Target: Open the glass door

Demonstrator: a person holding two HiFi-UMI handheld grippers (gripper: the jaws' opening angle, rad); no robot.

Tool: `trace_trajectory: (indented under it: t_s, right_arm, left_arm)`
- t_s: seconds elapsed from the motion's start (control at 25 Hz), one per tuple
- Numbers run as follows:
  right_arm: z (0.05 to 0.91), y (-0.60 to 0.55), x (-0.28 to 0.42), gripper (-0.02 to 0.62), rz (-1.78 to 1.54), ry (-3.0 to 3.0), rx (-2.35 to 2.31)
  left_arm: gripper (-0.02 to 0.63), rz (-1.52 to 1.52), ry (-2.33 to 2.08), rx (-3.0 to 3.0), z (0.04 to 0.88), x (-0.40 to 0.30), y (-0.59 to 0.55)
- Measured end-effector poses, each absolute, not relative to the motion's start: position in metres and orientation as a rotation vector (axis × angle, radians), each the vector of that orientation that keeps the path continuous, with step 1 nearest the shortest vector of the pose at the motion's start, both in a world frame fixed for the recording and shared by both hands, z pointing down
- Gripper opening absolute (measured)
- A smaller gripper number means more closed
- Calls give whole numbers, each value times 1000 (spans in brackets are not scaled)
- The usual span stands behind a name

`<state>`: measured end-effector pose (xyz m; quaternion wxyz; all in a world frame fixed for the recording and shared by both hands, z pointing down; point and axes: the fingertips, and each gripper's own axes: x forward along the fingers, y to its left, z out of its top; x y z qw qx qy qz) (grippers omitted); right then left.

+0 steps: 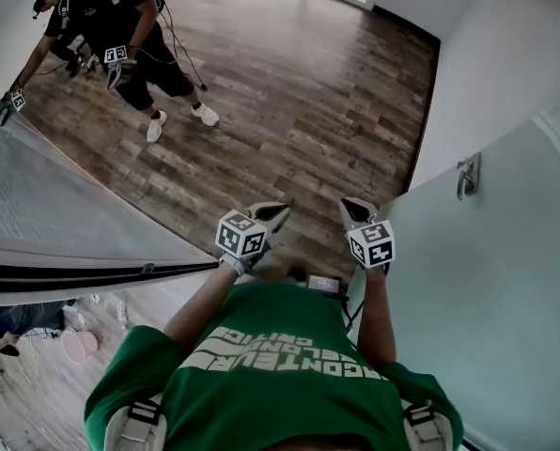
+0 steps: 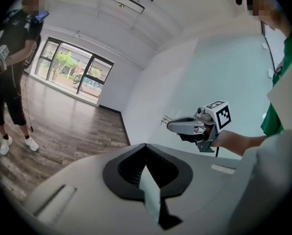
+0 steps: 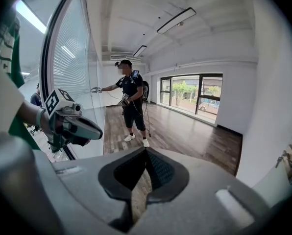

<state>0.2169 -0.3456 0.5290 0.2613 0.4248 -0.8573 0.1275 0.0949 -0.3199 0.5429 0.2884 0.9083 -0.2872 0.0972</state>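
Note:
The frosted glass door (image 1: pixel 491 289) stands at the right, with a small metal handle (image 1: pixel 467 177) on its upper part. In the head view both grippers are held out in front of the green shirt, apart from the door. My left gripper (image 1: pixel 282 210) is shut with nothing in it. My right gripper (image 1: pixel 346 203) is also shut and empty, left of and below the handle. In the left gripper view the jaws (image 2: pixel 146 146) meet, and the handle (image 2: pixel 164 120) shows just past the right gripper (image 2: pixel 169 126). The right gripper view shows closed jaws (image 3: pixel 146 150) and the handle (image 3: pixel 284 159) at far right.
A glass wall with blinds (image 1: pixel 45 205) runs along the left. Another person (image 1: pixel 130 36) with grippers stands on the wooden floor (image 1: pixel 308 92) farther back. A white wall (image 1: pixel 505 54) meets the door at the right. Windows (image 3: pixel 190 94) close the far end of the room.

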Motion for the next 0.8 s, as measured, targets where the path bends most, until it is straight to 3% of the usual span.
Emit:
trace_trajectory:
  t_s: [0.8]
  right_arm:
    - [489, -337, 141, -6, 267, -2402, 1169]
  left_arm:
    - [9, 298, -851, 2490, 523, 17, -334]
